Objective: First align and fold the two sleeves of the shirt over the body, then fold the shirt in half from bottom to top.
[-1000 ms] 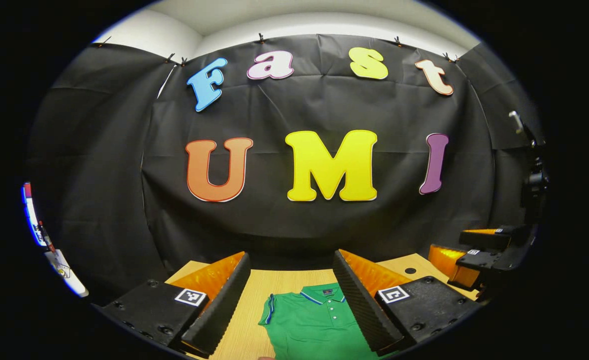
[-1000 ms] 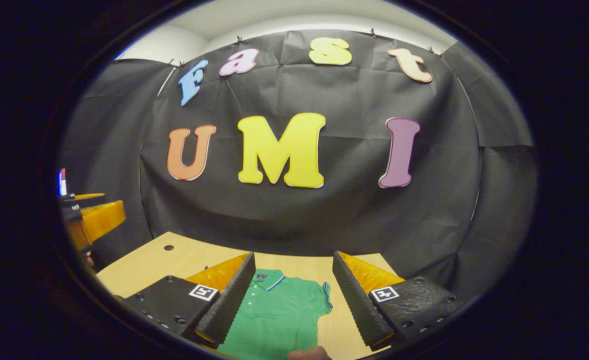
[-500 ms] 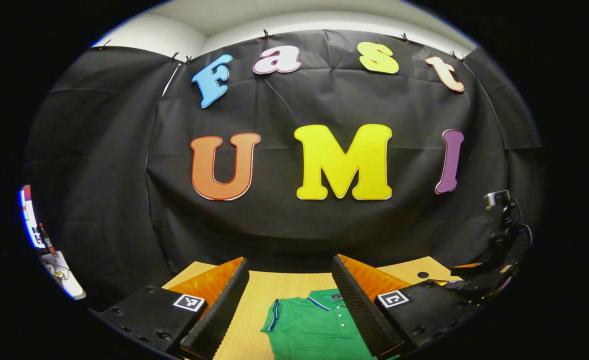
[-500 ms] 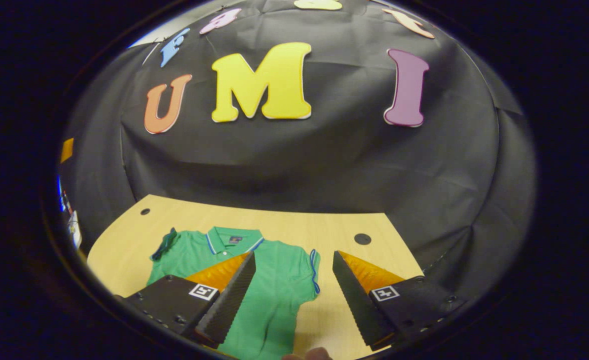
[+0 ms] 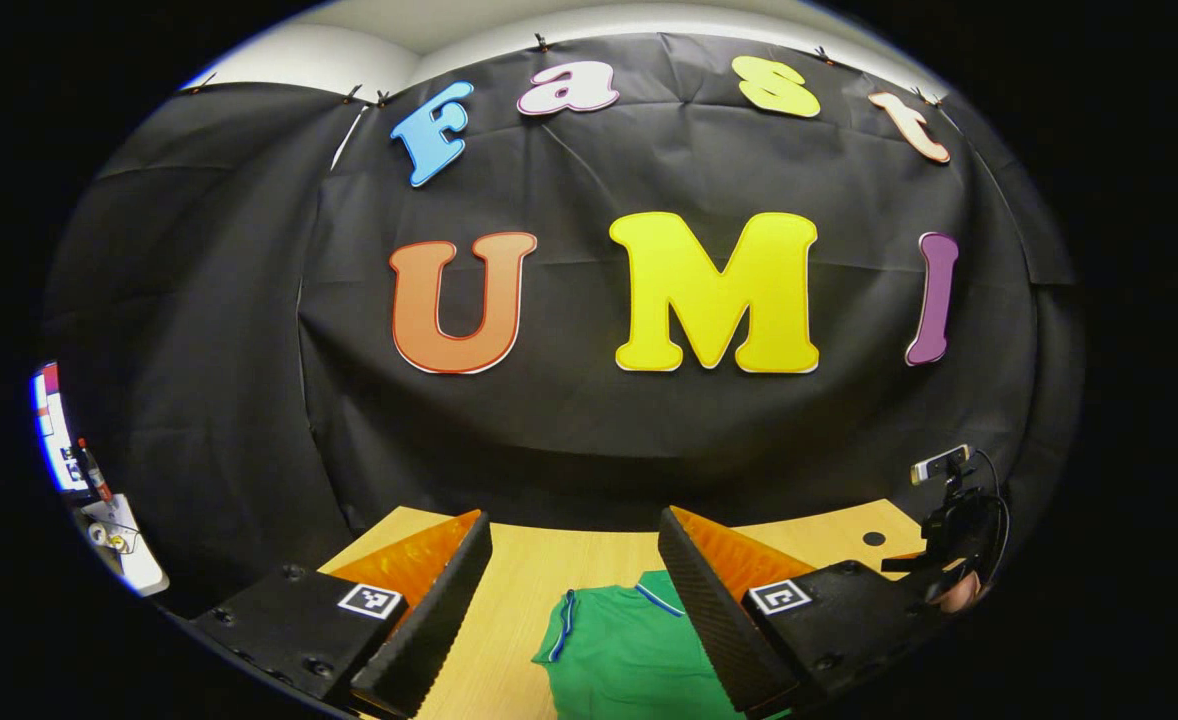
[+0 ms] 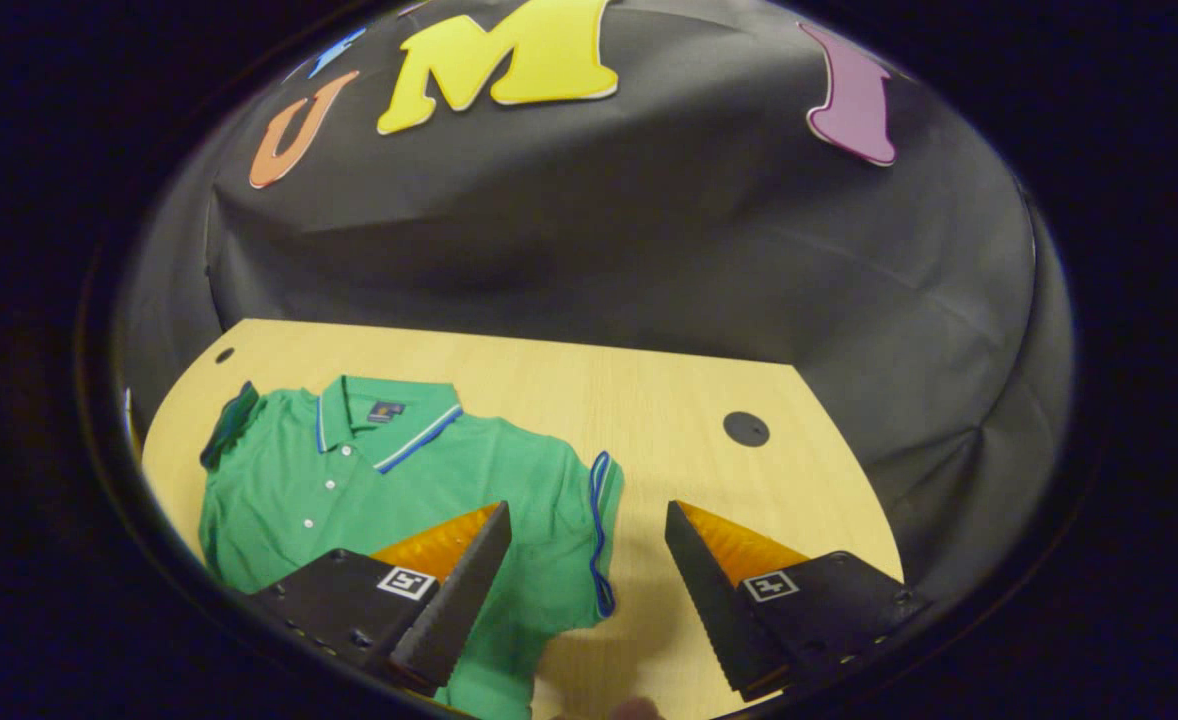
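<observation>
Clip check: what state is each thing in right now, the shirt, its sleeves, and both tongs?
Shirt: spread flat on the table, face up, unfolded.
Sleeves: both lie out to the sides, not yet folded over the body.
Collar: folded down.
Left tongs: open, holding nothing, above the shirt.
Right tongs: open, holding nothing, over the sleeve's edge.

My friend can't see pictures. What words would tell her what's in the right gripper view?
A green short-sleeved polo shirt with blue trim lies flat and unfolded on a light wooden table. The right gripper, fingers apart, hovers over the blue-edged sleeve, holding nothing. A black cloth wall hangs behind the table.
</observation>
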